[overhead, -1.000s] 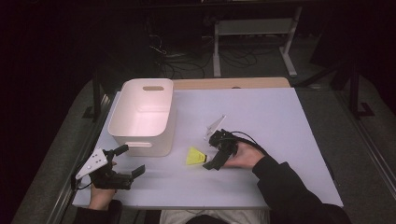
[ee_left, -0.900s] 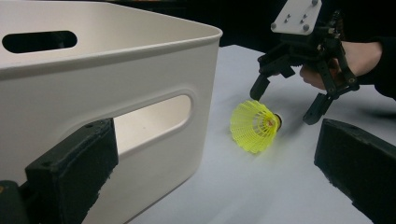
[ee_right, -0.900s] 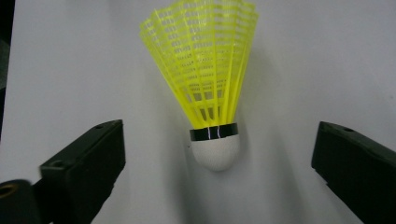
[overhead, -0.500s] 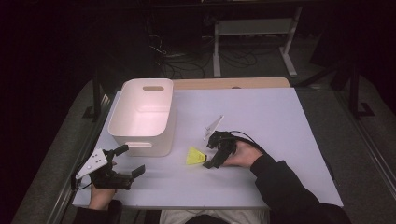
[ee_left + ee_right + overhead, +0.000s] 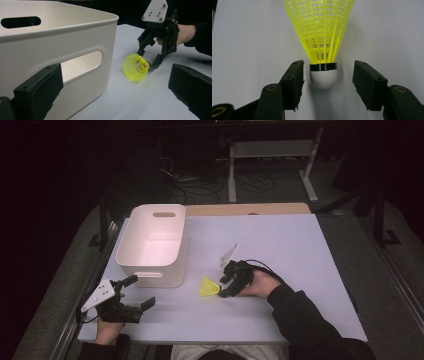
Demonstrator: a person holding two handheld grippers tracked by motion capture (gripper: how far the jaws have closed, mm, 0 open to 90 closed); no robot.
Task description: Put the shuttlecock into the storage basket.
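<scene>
At the lower left of the high view, the left claw (image 5: 136, 294) is held open just above the white surface (image 5: 300, 250), nothing between its jaws. Right of it, at mid-frame, the right claw (image 5: 223, 286) is seen open, its jaws set either side of the white cork of a yellow shuttlecock (image 5: 208, 287) lying on the surface. Farther back, at the upper left, a white bin (image 5: 131, 261) is found beside the shuttlecock, its near handle wall facing the left claw.
</scene>
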